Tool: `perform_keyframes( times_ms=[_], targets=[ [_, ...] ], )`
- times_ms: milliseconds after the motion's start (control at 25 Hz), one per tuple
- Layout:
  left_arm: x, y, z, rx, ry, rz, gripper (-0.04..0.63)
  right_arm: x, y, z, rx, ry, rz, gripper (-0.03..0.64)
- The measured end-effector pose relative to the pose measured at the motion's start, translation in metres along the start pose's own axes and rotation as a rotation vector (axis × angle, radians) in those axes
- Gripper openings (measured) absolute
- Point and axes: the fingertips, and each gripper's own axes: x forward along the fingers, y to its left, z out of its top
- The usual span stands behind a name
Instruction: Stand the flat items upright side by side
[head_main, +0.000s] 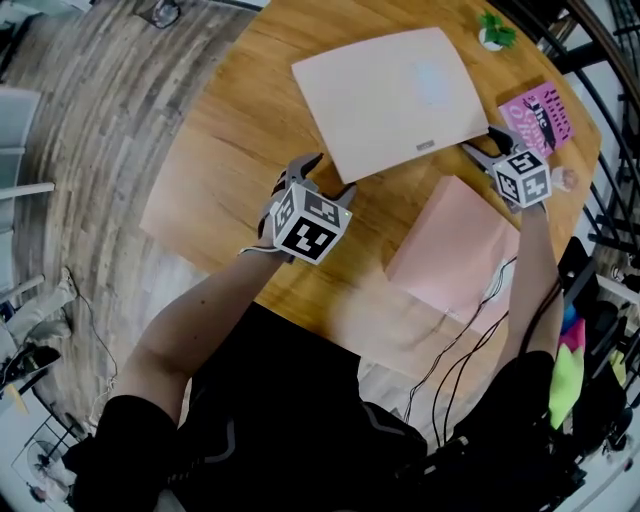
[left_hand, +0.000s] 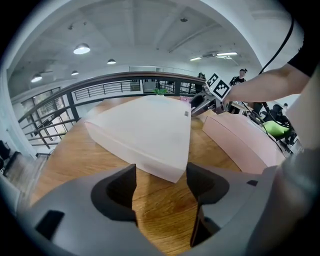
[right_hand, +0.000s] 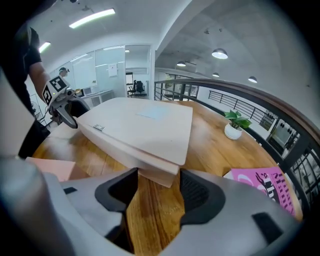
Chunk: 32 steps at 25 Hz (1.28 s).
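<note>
A flat cream box (head_main: 390, 100) lies on the round wooden table (head_main: 240, 150), far side. A flat pink box (head_main: 455, 255) lies nearer me on the right. My left gripper (head_main: 318, 178) stands open at the cream box's near left corner; in the left gripper view that corner (left_hand: 172, 167) sits just ahead of the open jaws (left_hand: 161, 175), apart from them. My right gripper (head_main: 485, 145) is at the box's near right corner. In the right gripper view the corner of the cream box (right_hand: 150, 125) fills the gap, and both jaws (right_hand: 159, 176) touch it.
A pink book (head_main: 540, 115) lies flat at the table's far right edge, and a small potted plant (head_main: 494, 33) stands beyond it. The pink box (left_hand: 240, 137) reaches the table's near edge. Railings and cables lie to the right of the table.
</note>
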Motion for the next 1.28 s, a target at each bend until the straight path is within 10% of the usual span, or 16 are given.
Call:
perform_keyframes(
  times_ms=[1280],
  targets=[
    [0.007, -0.003, -0.029, 0.118, 0.246, -0.181, 0.227, -0.159, 0.102, 0.177, -0.39, -0.127, -0.18, 0.218]
  ],
)
